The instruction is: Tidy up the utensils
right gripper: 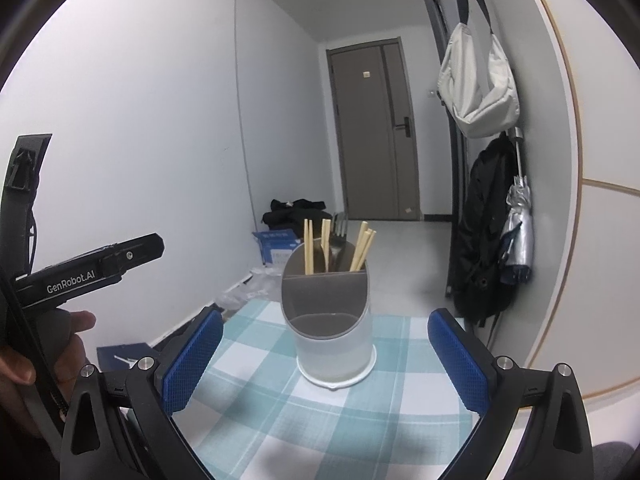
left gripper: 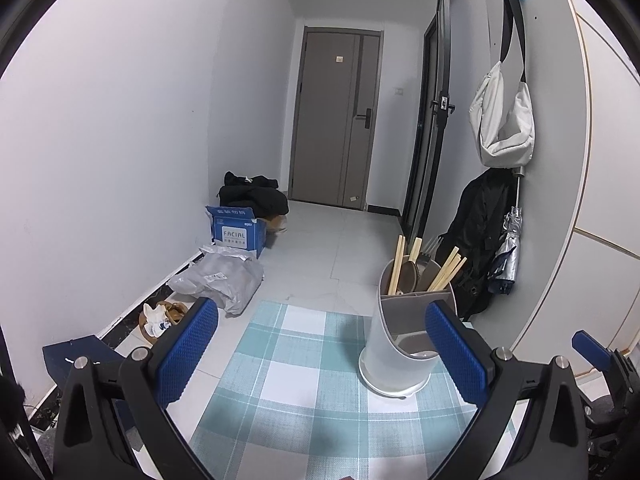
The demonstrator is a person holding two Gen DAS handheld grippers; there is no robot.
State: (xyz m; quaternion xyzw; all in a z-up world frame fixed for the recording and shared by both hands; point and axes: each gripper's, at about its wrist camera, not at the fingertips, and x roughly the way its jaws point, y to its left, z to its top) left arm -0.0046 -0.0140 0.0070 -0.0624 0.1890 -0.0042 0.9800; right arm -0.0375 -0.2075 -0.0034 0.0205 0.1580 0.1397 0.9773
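A white utensil holder [left gripper: 394, 344] with a grey divided insert stands on a blue-and-white checked cloth [left gripper: 304, 376]. Its back compartment holds wooden chopsticks [left gripper: 444, 270], a spoon [left gripper: 410, 276] and a fork; its front compartment looks empty. My left gripper [left gripper: 320, 356] is open and empty, the holder just ahead on its right. In the right wrist view the holder [right gripper: 332, 336] stands centred ahead of my right gripper [right gripper: 326, 364], which is open and empty. The chopsticks [right gripper: 362, 246] and fork [right gripper: 339, 240] stick up from the back.
The cloth [right gripper: 320, 408] covers a small table. Beyond it on the floor lie a blue box [left gripper: 238, 232], plastic bags [left gripper: 224, 280] and black clothes [left gripper: 254, 194]. A white bag [left gripper: 504, 120], black coat and umbrella hang on the right wall. The left gripper's body [right gripper: 92, 272] shows at the left.
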